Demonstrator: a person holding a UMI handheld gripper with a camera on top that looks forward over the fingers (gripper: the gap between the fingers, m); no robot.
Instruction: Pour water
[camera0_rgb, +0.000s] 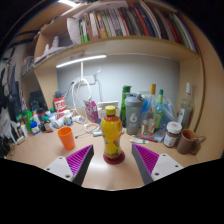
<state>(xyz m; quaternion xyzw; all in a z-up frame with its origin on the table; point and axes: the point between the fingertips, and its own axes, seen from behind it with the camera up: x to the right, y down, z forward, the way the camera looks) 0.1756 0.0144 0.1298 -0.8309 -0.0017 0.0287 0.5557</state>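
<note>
Tool (113, 163) is spread wide, holding nothing; both purple pads (80, 160) clear of everything. Bottle (112, 134) stands upright on the wooden tabletop (40, 152), just ahead of the fingertips and centred between them, gaps either side. It has a yellow cap, orange-yellow label and a red base band; contents look orange, fill level unreadable behind the label.

Orange cup (67, 137) sits to the bottle's left, apart from it, upright; inside not visible from this angle. Brown mug (189, 141) sits to the right with a white-lidded jar (172, 134) just beside it; contents of both unseen.

Behind the bottle, along the wall: a row of taller bottles and containers (143, 108), green, clear and grey, overlapping each other, so individual types and fill are hard to tell. Left side has a clutter of small items (42, 120), too small to identify. Pink cable or tubing (86, 102) hangs near the wall.

Shelf (125, 44) above carries books (130, 20), their upper parts cut off. A strip light (80, 61) glows under the shelf.
</note>
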